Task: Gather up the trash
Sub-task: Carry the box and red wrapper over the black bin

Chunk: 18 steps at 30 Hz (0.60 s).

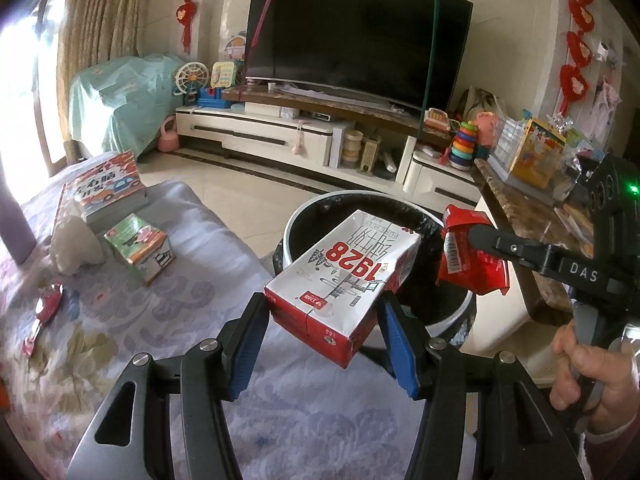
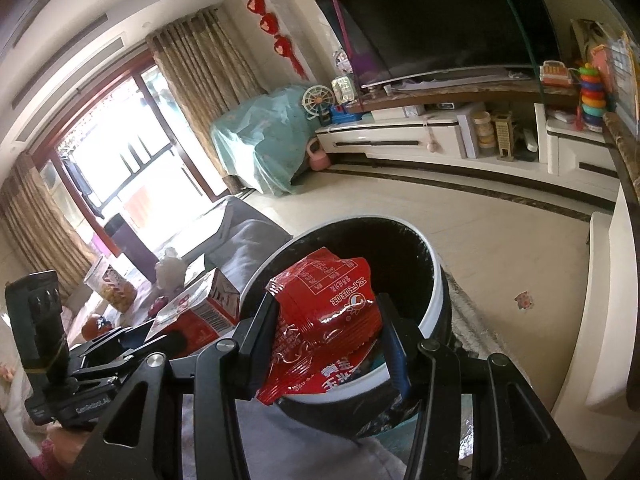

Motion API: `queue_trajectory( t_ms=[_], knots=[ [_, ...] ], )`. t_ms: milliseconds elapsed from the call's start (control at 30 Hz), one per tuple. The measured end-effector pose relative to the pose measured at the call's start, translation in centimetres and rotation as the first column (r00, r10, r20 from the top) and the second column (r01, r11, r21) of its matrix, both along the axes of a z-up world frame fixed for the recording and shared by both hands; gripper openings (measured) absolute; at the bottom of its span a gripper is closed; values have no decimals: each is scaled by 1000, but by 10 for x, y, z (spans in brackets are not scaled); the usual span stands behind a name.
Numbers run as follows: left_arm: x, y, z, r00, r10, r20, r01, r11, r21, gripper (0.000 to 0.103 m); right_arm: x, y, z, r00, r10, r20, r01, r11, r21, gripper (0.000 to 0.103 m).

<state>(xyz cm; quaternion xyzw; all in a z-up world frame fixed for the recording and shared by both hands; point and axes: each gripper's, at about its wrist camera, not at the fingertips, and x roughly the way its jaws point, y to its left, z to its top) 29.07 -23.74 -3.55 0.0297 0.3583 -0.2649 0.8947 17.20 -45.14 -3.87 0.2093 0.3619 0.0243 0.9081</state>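
- Left gripper [image 1: 324,316]: fingers [image 1: 250,344] clamped on the near end of a white-and-red milk carton [image 1: 344,276], carton tilted, far end reaching over the rim of the black trash bin [image 1: 452,316].
- Right gripper [image 2: 326,330]: fingers [image 2: 256,332] pinching a crumpled red snack wrapper [image 2: 320,308], held above the bin's open mouth, just beside the carton.
- Bin standing on the floor, against the edge of the patterned cloth-covered table [image 1: 152,320].
- On the table, well apart from the bin: a stack of books [image 1: 106,196], a small green box [image 1: 138,246], a white crumpled lump [image 1: 76,244], small red scraps [image 1: 48,306].
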Motion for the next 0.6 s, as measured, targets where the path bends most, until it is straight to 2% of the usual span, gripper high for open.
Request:
queue_trajectory(
  t_ms=[600],
  knots=[
    [38, -44, -6, 1000, -20, -12, 21, 998, 63, 55, 27, -13, -12, 999, -2, -50, 0, 999, -39, 49]
  ],
)
